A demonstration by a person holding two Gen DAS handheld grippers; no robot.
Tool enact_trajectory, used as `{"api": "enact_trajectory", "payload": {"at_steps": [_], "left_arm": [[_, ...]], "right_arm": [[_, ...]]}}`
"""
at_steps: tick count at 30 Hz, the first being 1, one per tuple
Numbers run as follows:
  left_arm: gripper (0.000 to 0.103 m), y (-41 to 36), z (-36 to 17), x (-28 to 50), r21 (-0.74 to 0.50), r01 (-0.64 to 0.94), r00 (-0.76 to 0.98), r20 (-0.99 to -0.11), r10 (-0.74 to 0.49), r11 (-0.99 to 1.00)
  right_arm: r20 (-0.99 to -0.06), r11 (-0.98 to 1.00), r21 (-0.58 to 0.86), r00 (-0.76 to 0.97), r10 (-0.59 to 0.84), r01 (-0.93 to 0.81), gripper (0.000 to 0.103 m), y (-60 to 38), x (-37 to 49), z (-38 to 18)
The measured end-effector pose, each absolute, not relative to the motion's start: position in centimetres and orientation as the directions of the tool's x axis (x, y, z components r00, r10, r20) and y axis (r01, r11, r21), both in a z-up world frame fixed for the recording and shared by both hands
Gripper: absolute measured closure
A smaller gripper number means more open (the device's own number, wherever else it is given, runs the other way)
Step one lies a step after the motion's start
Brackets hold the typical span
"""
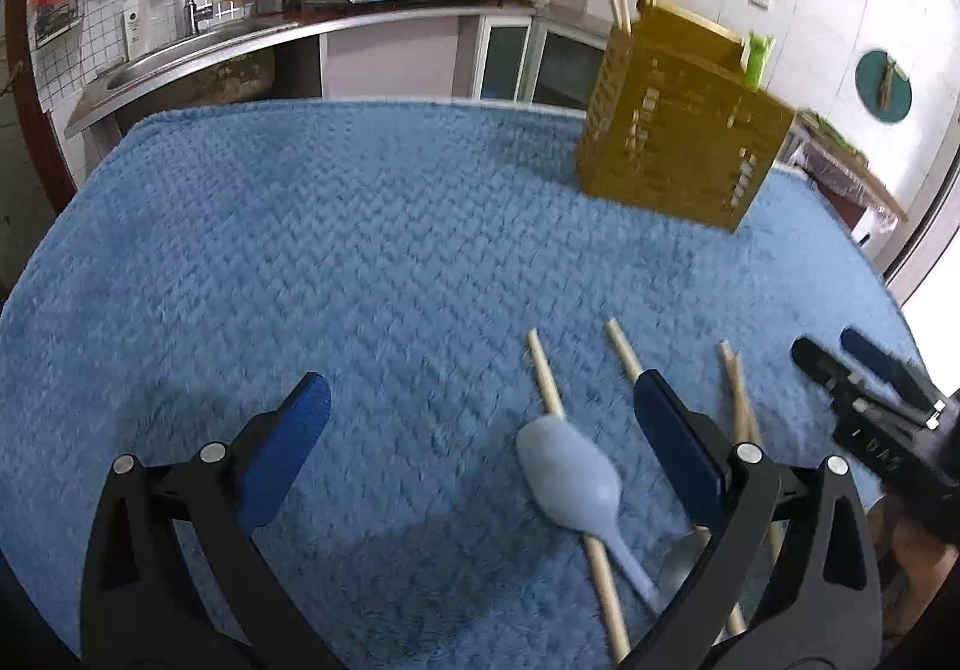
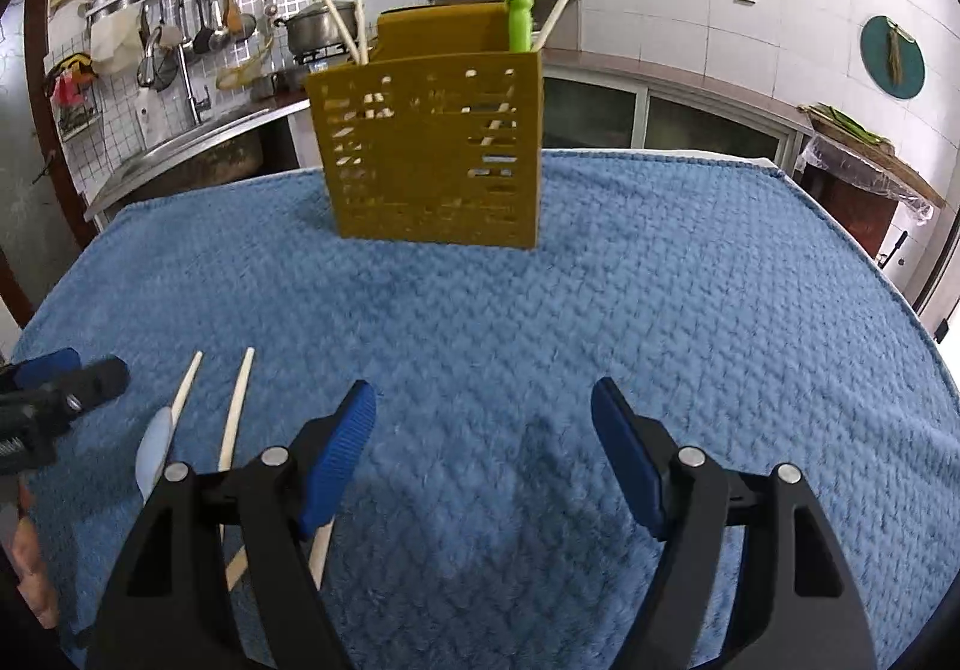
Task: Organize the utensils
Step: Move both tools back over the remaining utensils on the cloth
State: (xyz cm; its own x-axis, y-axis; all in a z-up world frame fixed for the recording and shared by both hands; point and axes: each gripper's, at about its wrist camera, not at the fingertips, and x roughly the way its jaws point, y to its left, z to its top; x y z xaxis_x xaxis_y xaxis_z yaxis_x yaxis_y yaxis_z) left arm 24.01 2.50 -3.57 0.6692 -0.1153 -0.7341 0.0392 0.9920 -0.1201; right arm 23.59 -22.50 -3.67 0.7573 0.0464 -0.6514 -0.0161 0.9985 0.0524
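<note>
A blue fleece cloth covers the desk, and on its far side stands the olive slotted holder, upright, already carrying a few chopsticks and a green-handled utensil; it looks like light, stiff plastic that a careless push could tip. On the near part of the cloth lie loose wooden chopsticks, thin, rigid, light and apt to roll, best pinched near mid-length. Across one of them rests the pale blue plastic spoon, bowl up-scene, handle toward the camera; it is smooth and probably slippery, so the narrow handle seems the surer place to grip. The left claw hovers low over this pile, jaws wide and empty, the spoon lying between its fingers. The right claw, also wide and empty, points toward the holder, just right of the chopsticks.
</note>
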Motion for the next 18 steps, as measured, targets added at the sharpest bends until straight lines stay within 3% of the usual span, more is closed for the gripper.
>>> {"api": "enact_trajectory", "payload": {"at_steps": [9,15,18], "left_arm": [[0.008,0.7,-4.4,24.1,-0.043,0.078,0.644,-0.761,-0.083,0.996],[0.038,0.5,-5.3,24.3,-0.106,0.084,0.557,-0.82,-0.135,0.991],[0.045,0.0,-5.2,24.0,-0.089,0.101,0.56,-0.818,-0.13,0.991]], "right_arm": [[-0.726,0.998,0.029,0.685,0.062,-0.059,0.03,-21.4,24.2,-4.8],[-0.753,0.995,0.06,0.651,0.095,-0.075,0.031,-21.1,24.4,-5.5],[-0.757,0.995,0.054,0.645,0.099,-0.089,0.037,-20.6,24.4,-5.6]]}}
